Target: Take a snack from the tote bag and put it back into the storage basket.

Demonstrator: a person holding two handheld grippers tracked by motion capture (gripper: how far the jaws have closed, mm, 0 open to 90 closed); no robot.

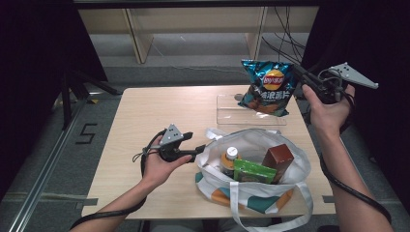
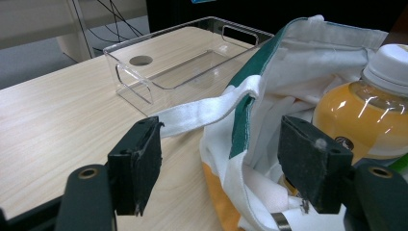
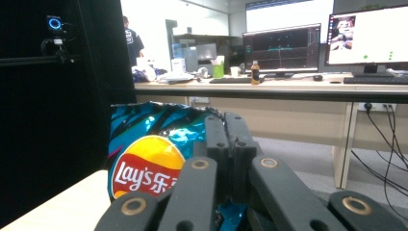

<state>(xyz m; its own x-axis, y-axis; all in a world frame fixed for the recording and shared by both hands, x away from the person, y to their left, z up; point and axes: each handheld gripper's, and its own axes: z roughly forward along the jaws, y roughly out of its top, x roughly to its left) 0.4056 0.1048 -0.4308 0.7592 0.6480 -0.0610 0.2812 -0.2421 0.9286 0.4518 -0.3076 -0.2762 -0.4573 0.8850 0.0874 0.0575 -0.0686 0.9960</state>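
The right gripper [image 1: 299, 76] is closed tight on the upper edge of a blue bag of chips [image 1: 267, 88], and the bag hangs in the air from its jaws, above the clear plastic tray [image 1: 227, 112] that stands on the wooden table [image 1: 159, 111]. In the right gripper view, the two black jaws stand pressed together with the crumpled foil of the bag of chips [image 3: 149, 159] between them, and the red and yellow logo sits just to the left of the jaws. The left gripper [image 1: 197, 151] is low over the table, with its jaws wide apart, at the left rim of a white cloth bag [image 1: 251, 145]. In the left gripper view, the white handle strap [image 2: 202, 111] runs across between the pads, touching the left pad, and the green-trimmed rim of the cloth bag [image 2: 250, 96] stands in the gap; the pads do not press on it. Inside the bag, beyond the right pad, stands an orange drink bottle [image 2: 370, 110] with a white cap. In the high view, a green packet [image 1: 254, 171] and a brown box [image 1: 279, 159] are also in the bag, on the far side of the bottle from this gripper.
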